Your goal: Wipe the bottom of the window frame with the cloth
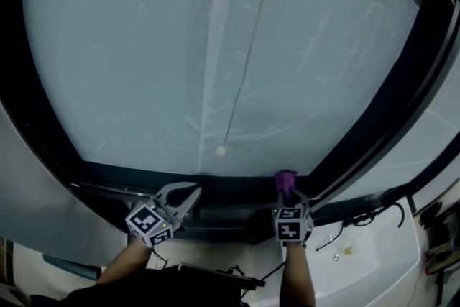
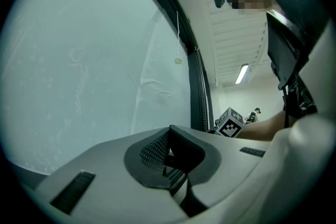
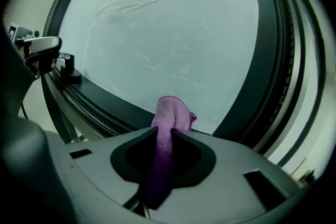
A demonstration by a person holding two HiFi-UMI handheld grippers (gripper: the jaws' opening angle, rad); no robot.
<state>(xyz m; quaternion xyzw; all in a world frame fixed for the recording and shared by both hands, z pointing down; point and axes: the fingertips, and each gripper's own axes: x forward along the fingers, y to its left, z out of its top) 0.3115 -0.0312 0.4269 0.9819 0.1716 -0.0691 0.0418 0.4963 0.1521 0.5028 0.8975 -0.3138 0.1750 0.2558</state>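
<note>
A purple cloth (image 1: 285, 182) (image 3: 169, 118) is pinched between the jaws of my right gripper (image 1: 286, 192) (image 3: 167, 132), which is shut on it. The cloth's tip rests at the dark bottom rail of the window frame (image 1: 237, 182) (image 3: 110, 102), near the lower right corner of the pane. My left gripper (image 1: 188, 198) (image 2: 167, 136) hovers by the same rail further left, its jaws closed together with nothing between them. The frosted glass (image 1: 215, 47) fills the frame above.
A thin cord with a small bead (image 1: 221, 151) hangs in front of the glass. A dark upright frame post (image 1: 388, 104) rises on the right. A white ledge with cables (image 1: 359, 241) lies lower right. A person stands far off in the left gripper view.
</note>
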